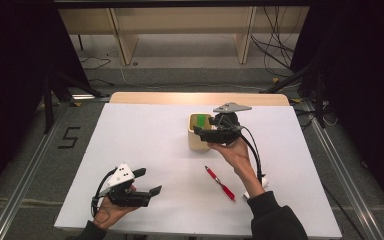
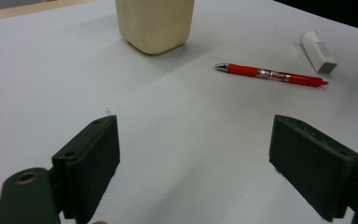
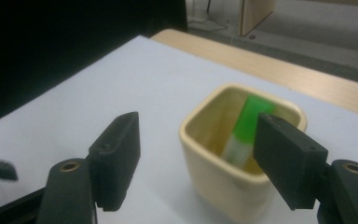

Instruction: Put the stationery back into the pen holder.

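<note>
Green marker [image 3: 247, 128] leaning inside cream cup [image 1: 200, 138], already dropped in. Right gripper [image 1: 204, 133] over the cup, jaws wide, empty. Left gripper [image 1: 146, 181] wide open, idle. Left to collect: red pen [image 1: 220, 183] and white cap [image 2: 318, 51] on table [image 1: 145, 135].

Black left gripper [image 1: 147, 182], black right gripper [image 1: 200, 131]; grey three-cornered plates, black cables, dark sleeves

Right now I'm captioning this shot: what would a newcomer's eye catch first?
The green marker leaning inside the cream cup at the table's far middle, with the right gripper open at the cup's rim. Then the red pen lying loose on the white table, near the person's right forearm.
</note>
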`<state>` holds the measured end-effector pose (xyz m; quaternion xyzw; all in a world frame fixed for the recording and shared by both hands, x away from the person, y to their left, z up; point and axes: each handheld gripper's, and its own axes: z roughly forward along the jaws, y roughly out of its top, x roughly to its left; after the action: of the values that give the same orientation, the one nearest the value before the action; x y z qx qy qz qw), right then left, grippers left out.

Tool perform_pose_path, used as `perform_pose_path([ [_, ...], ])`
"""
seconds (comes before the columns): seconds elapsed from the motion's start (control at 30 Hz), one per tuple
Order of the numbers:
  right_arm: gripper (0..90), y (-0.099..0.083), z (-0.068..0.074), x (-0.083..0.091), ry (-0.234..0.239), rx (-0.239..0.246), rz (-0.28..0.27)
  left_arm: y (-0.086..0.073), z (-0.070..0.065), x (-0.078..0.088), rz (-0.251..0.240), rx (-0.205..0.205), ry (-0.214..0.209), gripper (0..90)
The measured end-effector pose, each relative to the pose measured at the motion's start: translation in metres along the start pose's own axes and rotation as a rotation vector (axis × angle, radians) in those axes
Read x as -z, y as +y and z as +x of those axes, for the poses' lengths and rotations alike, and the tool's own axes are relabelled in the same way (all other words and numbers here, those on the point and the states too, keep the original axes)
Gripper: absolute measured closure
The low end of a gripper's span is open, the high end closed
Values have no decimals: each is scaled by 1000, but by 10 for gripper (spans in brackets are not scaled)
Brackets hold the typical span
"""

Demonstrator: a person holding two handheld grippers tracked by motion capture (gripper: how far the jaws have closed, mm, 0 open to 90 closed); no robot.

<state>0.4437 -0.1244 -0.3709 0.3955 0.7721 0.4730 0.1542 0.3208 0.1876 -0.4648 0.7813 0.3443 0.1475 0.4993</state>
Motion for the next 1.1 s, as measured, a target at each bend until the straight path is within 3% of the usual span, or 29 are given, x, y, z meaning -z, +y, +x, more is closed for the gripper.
perform_pose_path([
  [0.23, 314, -20, 5, 21, 16, 24, 51, 0, 1, 0, 0, -3, 1, 157],
  [0.5, 322, -42, 9, 30, 23, 45, 89, 0, 1, 0, -2, -2, -1, 157],
  [0.7, 329, -52, 12, 30, 22, 54, 127, 1, 1, 2, -12, 5, -5, 157],
  [0.8, 335, -59, 14, 31, 10, 76, 177, 1, 1, 2, -15, 11, -9, 157],
  [1.1, 375, -69, 12, 29, -9, 70, 264, 1, 1, 2, -15, 11, -12, 157],
])
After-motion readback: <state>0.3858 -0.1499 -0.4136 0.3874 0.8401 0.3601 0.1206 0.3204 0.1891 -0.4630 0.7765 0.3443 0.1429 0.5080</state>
